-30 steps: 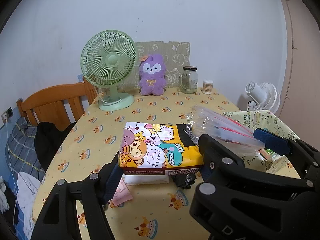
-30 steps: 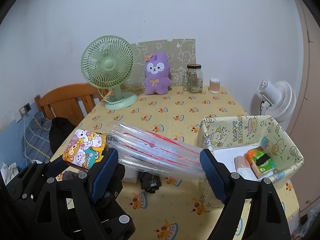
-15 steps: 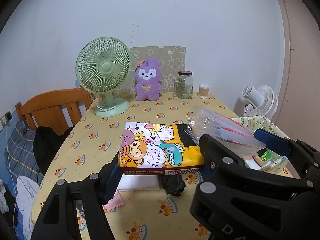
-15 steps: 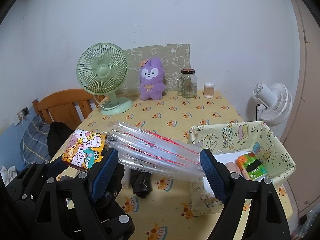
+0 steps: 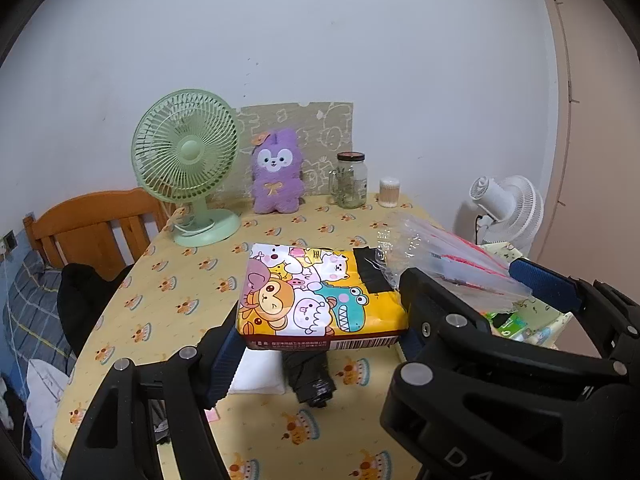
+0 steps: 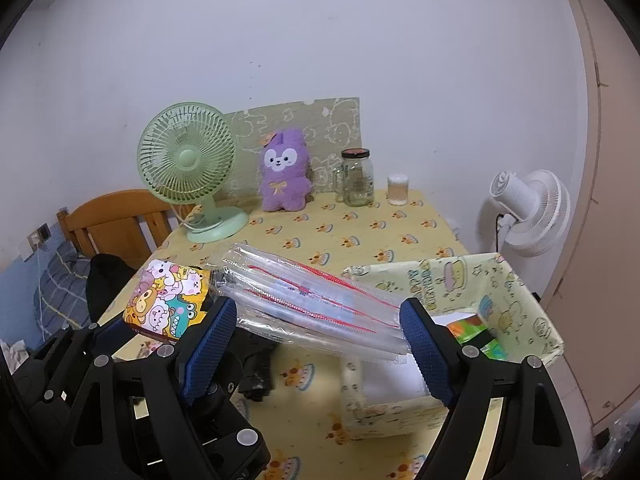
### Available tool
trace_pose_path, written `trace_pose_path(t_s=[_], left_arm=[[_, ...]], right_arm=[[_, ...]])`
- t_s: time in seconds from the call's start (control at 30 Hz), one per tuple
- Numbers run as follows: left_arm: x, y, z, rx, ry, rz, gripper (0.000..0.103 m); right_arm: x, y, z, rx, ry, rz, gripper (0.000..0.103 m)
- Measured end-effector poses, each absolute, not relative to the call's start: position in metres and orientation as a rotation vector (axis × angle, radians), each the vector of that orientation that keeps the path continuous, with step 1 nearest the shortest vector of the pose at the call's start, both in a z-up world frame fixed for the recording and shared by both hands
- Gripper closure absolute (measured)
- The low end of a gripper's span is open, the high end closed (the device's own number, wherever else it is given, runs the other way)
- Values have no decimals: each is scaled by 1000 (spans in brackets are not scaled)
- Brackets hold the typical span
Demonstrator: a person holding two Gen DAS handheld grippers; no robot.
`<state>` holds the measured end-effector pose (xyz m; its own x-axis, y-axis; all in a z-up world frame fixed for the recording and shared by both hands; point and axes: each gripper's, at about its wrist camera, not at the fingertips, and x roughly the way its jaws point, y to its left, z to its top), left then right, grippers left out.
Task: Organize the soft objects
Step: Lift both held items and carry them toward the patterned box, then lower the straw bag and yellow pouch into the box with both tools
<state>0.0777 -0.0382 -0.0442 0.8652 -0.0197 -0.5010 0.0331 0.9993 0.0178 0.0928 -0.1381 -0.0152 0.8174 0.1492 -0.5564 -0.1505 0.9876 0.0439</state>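
Observation:
A yellow cartoon-print tissue pack (image 5: 320, 292) hangs above the table with my left gripper (image 5: 320, 320) shut on its two sides. In the right wrist view the same pack (image 6: 168, 304) shows at the left. My right gripper (image 6: 318, 340) is shut on a stack of clear plastic bags (image 6: 316, 308) with red lines, held level over the near rim of a yellow patterned fabric box (image 6: 520, 304). The bags (image 5: 444, 264) reach past the tissue pack's right corner. A white packet (image 5: 260, 372) and a black folded item (image 5: 308, 372) lie on the table under the pack.
At the back of the table stand a green fan (image 5: 188, 164), a purple plush (image 5: 278, 176), a glass jar (image 5: 351, 180) and a small pot (image 5: 389, 192). A white fan (image 6: 524, 208) stands right, a wooden chair (image 5: 92, 220) left. The box holds a green-orange packet (image 6: 472, 328).
Both grippers have risen and drawn back with their loads still held. The table's things now look farther off, and the fabric box has come under the right gripper's right finger.

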Motion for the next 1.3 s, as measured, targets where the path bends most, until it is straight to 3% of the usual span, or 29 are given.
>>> trace_pose_path(t_s=[1.3], left_arm=[[113,-131,-48,32,530,-175,28]], right_arm=[[111,-233,-13,24,558,-6,17]])
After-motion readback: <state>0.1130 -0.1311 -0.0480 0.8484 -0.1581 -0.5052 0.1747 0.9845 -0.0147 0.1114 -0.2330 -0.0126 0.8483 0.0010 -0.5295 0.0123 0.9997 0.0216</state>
